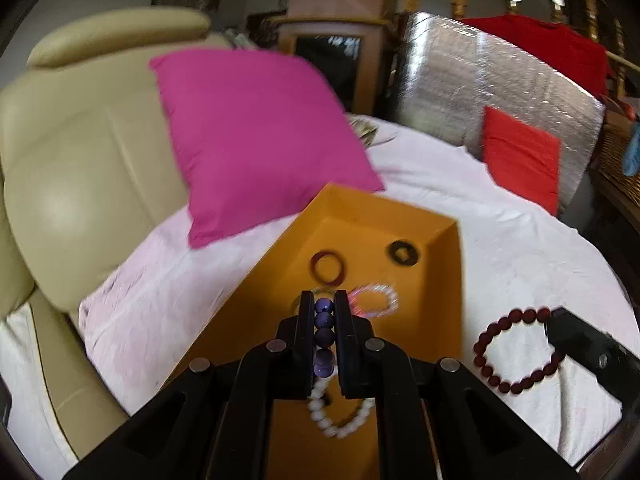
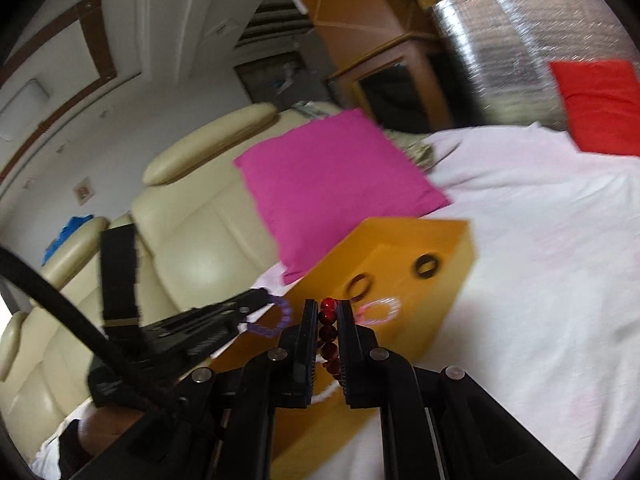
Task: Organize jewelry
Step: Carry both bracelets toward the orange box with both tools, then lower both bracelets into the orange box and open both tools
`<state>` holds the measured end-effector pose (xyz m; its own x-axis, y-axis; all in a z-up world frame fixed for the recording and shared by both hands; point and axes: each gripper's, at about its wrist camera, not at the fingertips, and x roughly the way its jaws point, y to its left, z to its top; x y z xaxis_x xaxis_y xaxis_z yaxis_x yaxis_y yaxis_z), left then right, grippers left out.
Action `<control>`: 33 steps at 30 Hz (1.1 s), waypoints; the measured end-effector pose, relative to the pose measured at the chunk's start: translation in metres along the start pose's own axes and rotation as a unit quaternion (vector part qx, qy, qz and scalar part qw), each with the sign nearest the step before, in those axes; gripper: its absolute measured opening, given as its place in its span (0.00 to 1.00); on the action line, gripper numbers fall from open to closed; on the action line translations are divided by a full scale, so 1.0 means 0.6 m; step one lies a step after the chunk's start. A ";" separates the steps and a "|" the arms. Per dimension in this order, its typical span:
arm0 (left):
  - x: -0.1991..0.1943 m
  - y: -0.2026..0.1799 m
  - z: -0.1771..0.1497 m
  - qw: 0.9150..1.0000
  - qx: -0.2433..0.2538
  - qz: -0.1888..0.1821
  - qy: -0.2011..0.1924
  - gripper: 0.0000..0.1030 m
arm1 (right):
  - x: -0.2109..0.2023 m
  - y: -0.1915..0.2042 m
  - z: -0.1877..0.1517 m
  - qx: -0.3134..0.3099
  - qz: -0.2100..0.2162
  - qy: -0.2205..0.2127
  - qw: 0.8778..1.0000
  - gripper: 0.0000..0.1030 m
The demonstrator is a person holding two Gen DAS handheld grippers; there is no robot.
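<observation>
The left tool [image 1: 324, 312] is closed on a purple bead bracelet [image 1: 323, 334], whose beads sit in a column between its 2 fingers at the lower centre of the left wrist frame. Directly behind it lies an orange tray [image 1: 444, 280] on a white bed sheet [image 1: 520, 248]. In the tray are a dark red ring [image 1: 327, 267], a black ring [image 1: 403, 253], a clear pinkish bracelet [image 1: 374, 300] and, lowest in the frame, a white bead bracelet [image 1: 340, 416] partly hidden by the fingers.

In the left wrist frame a dark red bead bracelet [image 1: 516, 348] shows at lower right over the sheet, just beside the tray, with the right tool [image 1: 560, 336] touching its right side. In the right wrist frame that tool's fingers are clamped on the bracelet's red beads at lower centre, with the tray just behind; whether the bracelet rests on the sheet or hangs above it I cannot tell.

A pink pillow [image 1: 256, 136] leans at centre left of the frame against a cream sofa [image 1: 80, 152], its lower corner near the tray's far edge. A red pillow [image 1: 520, 160] stands at the upper right against a silver foil panel [image 1: 480, 80]. Both frames are blurred.
</observation>
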<state>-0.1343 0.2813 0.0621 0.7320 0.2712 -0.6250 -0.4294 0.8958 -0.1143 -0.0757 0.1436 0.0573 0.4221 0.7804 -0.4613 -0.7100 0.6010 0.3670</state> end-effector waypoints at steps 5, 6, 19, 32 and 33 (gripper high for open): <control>0.030 0.042 -0.020 0.998 -0.024 0.024 0.045 0.09 | 0.046 0.031 -0.027 -0.001 0.035 0.044 0.998 0.10; 0.036 0.046 -0.024 0.998 -0.028 0.027 0.053 0.09 | 0.055 0.036 -0.034 -0.003 0.039 0.055 0.998 0.10; 0.080 0.070 -0.045 0.990 -0.052 0.042 0.121 0.15 | 0.114 0.048 -0.098 -0.010 0.052 0.145 0.988 0.12; 0.026 0.093 -0.015 0.993 -0.077 0.018 0.085 0.53 | 0.082 -0.006 -0.070 0.037 0.029 0.112 0.993 0.31; 0.016 0.093 -0.012 0.994 -0.071 0.022 0.081 0.61 | 0.077 -0.004 -0.068 0.031 0.024 0.111 0.993 0.31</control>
<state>-0.1550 0.3314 0.0438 0.6202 0.2384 -0.7473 -0.5377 0.8228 -0.1838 -0.0775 0.1713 0.0023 0.2493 0.7547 -0.6068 -0.6866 0.5797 0.4388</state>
